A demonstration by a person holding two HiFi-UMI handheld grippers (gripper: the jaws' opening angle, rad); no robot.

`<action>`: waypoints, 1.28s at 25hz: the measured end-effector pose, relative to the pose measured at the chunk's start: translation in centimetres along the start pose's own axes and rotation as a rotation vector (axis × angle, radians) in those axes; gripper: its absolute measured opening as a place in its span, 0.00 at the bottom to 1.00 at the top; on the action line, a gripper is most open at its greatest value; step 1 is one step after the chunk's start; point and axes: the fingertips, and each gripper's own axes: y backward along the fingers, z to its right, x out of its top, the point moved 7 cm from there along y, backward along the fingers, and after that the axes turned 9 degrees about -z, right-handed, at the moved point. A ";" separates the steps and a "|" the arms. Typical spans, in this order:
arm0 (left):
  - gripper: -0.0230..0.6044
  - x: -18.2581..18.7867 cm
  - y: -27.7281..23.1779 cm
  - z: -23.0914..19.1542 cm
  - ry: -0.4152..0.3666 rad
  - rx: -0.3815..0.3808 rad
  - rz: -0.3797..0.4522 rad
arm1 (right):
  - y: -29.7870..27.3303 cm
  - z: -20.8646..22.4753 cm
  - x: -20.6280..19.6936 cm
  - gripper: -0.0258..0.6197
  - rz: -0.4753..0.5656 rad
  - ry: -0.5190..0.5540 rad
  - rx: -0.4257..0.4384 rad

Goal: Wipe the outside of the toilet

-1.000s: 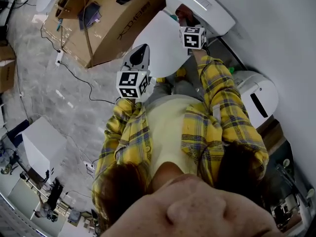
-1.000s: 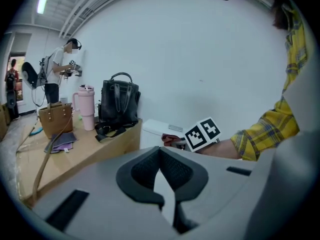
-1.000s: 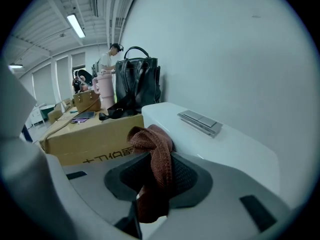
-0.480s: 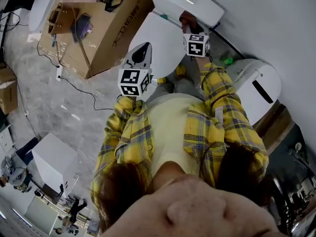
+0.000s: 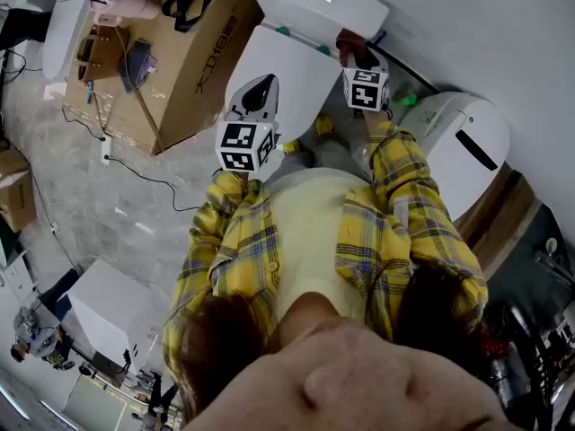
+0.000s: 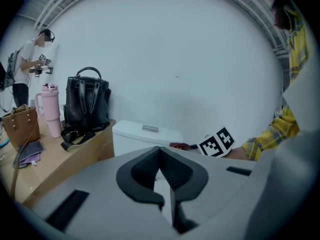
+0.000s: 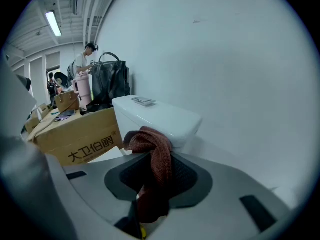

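The white toilet stands ahead of me, with its tank [image 5: 314, 3] [image 6: 145, 136] [image 7: 155, 116] against the wall and its closed lid [image 5: 283, 70] below it. My right gripper [image 5: 352, 50] [image 7: 152, 184] is shut on a brown-red cloth [image 7: 155, 159] [image 5: 350, 41] and hovers at the tank's right end, near the lid's back corner. My left gripper [image 5: 260, 88] [image 6: 161, 178] hangs over the lid's near left part. Its jaws are shut with nothing between them.
A big cardboard box [image 5: 180, 52] [image 7: 80, 134] stands left of the toilet, carrying a black bag [image 6: 86, 104], a pink tumbler [image 6: 51, 109] and a brown pouch. A second white fixture [image 5: 458, 146] sits to the right by the wall. A person [image 6: 27, 64] stands beyond the box.
The head view has swung, so the toilet sits higher and further left. The right gripper with the cloth has drawn slightly back from the tank. The left gripper holds its place.
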 end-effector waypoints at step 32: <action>0.04 -4.6 5.4 -4.6 0.230 0.302 -0.006 | -7.6 -14.9 6.6 0.23 0.007 0.312 0.309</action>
